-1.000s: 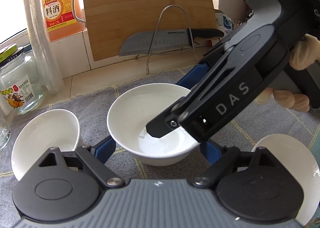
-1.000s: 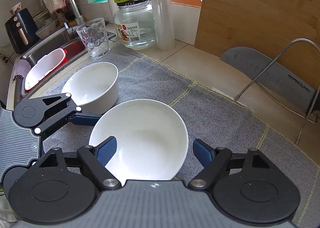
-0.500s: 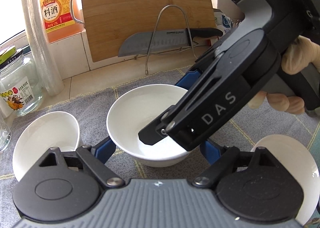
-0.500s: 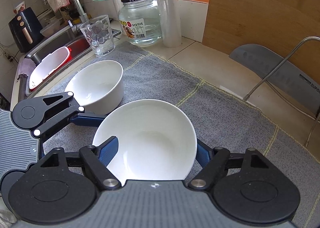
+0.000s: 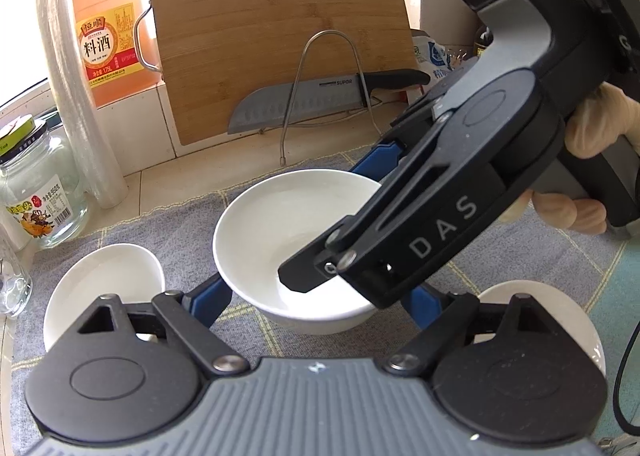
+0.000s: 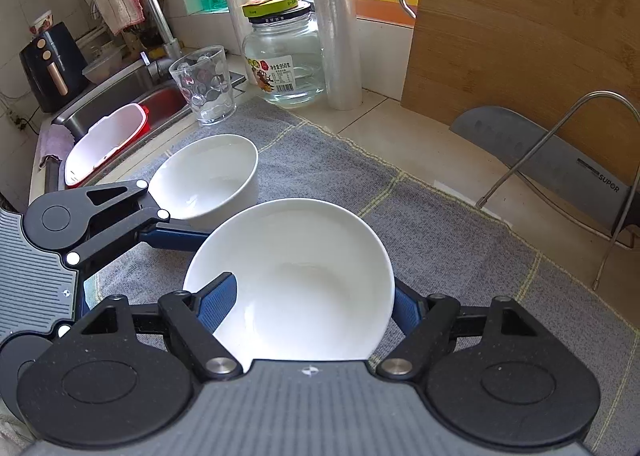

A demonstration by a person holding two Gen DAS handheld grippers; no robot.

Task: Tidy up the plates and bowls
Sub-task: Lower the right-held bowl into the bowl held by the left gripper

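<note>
A large white bowl sits on the grey cloth. My right gripper is open with one blue finger inside the bowl near its left rim and the other outside its right wall. My left gripper is open, its blue fingers on either side of the same bowl's near side. A smaller white bowl sits to the left. A white plate or bowl shows at the right edge of the left wrist view.
A drinking glass, glass jar, plastic wrap roll and cooking wine jug stand at the back. A bamboo board leans behind a knife on a wire stand. A sink lies to the left.
My right gripper has moved forward and lower over the large bowl, its fingers now straddling the rim. The left gripper has stayed about where it was.
</note>
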